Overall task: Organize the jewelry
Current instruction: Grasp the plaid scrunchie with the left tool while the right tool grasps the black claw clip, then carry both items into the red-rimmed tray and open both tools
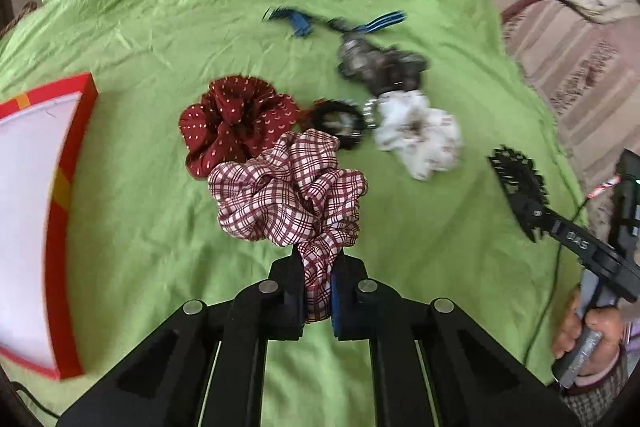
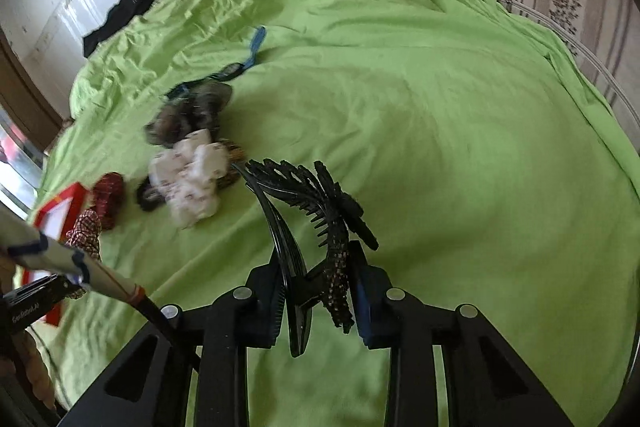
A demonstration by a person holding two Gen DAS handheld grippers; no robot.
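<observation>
My left gripper point(image 1: 318, 267) is shut on a red-and-white checked scrunchie point(image 1: 288, 187) and holds it above the green sheet point(image 1: 160, 27). My right gripper point(image 2: 316, 267) is shut on a black claw hair clip point(image 2: 316, 211); the clip also shows in the left wrist view point(image 1: 516, 179) at the right. On the sheet lie a dark red dotted scrunchie point(image 1: 236, 119), a black hair tie point(image 1: 340, 119), a white patterned scrunchie point(image 1: 420, 135), a grey-black scrunchie point(image 1: 376, 63) and blue clips point(image 1: 300, 21). A red box with a white inside point(image 1: 68, 187) stands at the left.
The green sheet covers a bed, creased toward the far side. A striped blanket and pillow point(image 1: 568, 39) lie beyond its right edge. A thin black cable point(image 1: 548, 287) runs along the sheet by the right hand. A dark object point(image 2: 116, 15) lies at the far left edge.
</observation>
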